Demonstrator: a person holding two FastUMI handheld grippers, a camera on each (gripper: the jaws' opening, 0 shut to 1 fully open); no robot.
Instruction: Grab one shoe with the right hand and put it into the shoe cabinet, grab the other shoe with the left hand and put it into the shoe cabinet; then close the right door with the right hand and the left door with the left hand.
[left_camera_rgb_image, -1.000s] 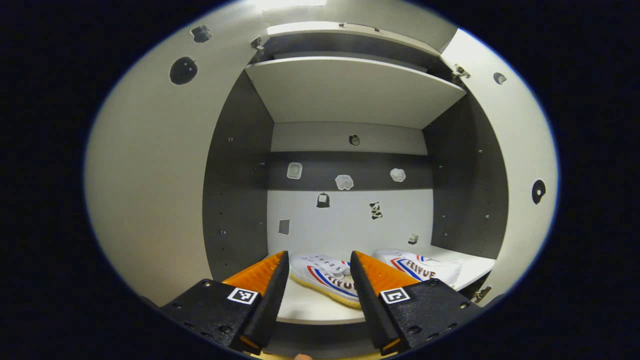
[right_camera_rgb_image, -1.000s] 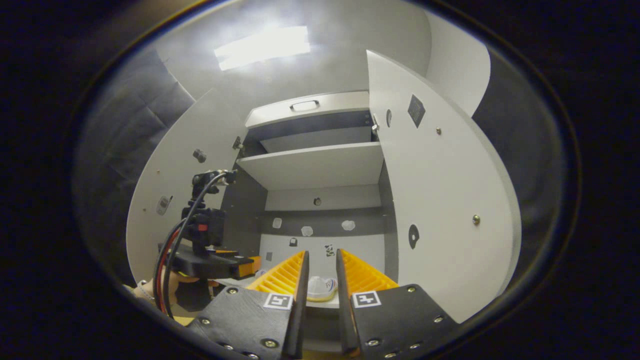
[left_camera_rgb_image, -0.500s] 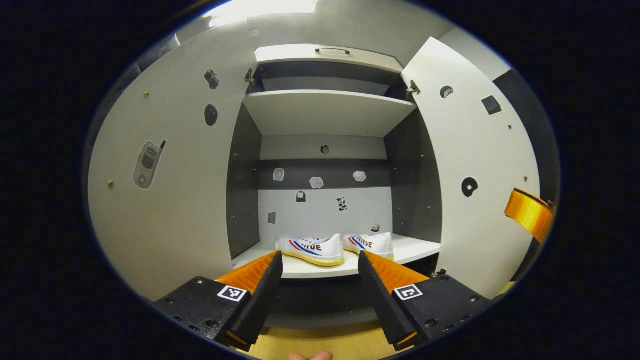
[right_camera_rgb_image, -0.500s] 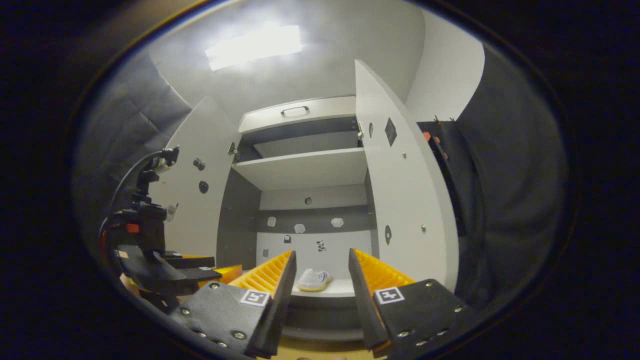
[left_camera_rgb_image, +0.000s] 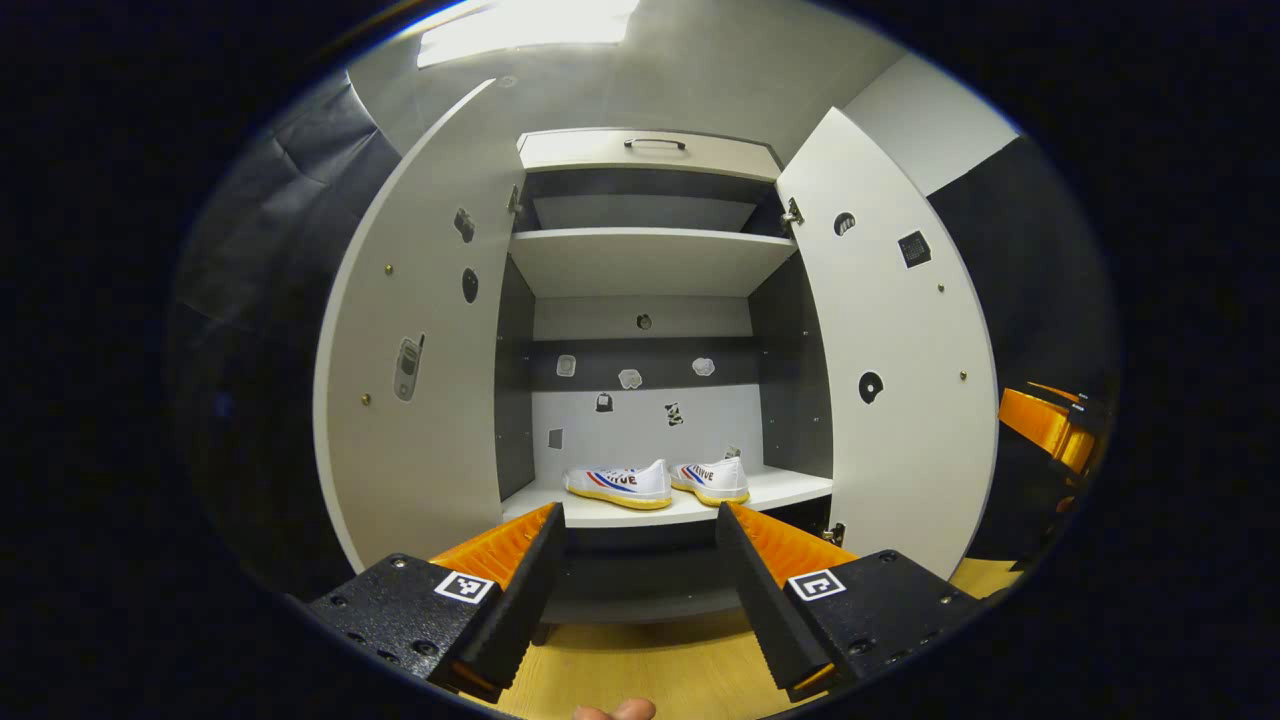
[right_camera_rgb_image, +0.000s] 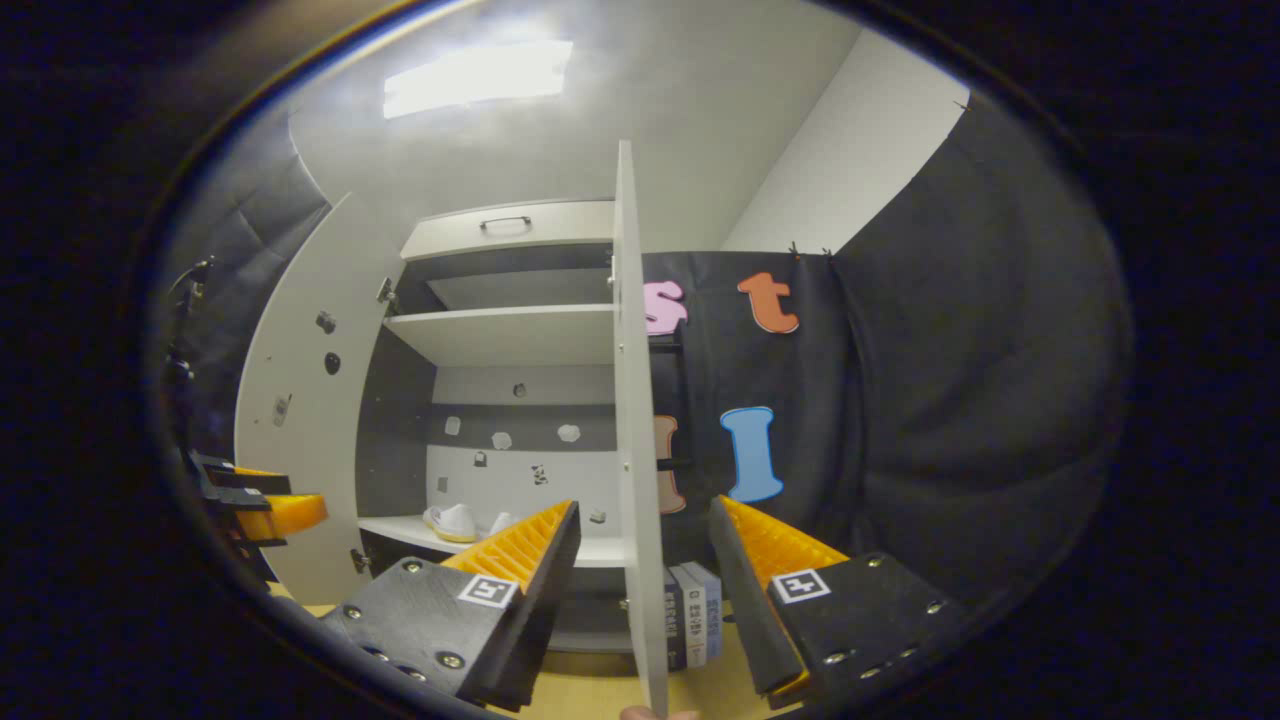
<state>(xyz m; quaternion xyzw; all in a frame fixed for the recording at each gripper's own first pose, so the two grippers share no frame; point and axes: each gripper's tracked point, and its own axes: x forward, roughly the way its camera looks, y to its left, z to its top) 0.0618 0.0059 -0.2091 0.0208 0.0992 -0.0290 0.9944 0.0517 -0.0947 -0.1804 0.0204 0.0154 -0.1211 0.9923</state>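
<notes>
Inside open grey shoe cabinet (left_camera_rgb_image: 650, 260): two white canvas shoes (left_camera_rgb_image: 655, 483) side by side on lower shelf. Left gripper (left_camera_rgb_image: 638, 560) spread, empty. Right gripper (right_camera_rgb_image: 640, 560) spread astride edge-on white right door (right_camera_rgb_image: 632, 420), not touching; second shoe partly hidden there.

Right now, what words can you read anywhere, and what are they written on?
"YUE": the end of a dark word on the side of the left white canvas shoe with red and blue stripes; the rest is unclear.
Second white canvas shoe: a similar dark word, too small to read.
Upright grey and blue books: spine print too blurred to read.
Square black-and-white tags: patterns only, no words.
</notes>
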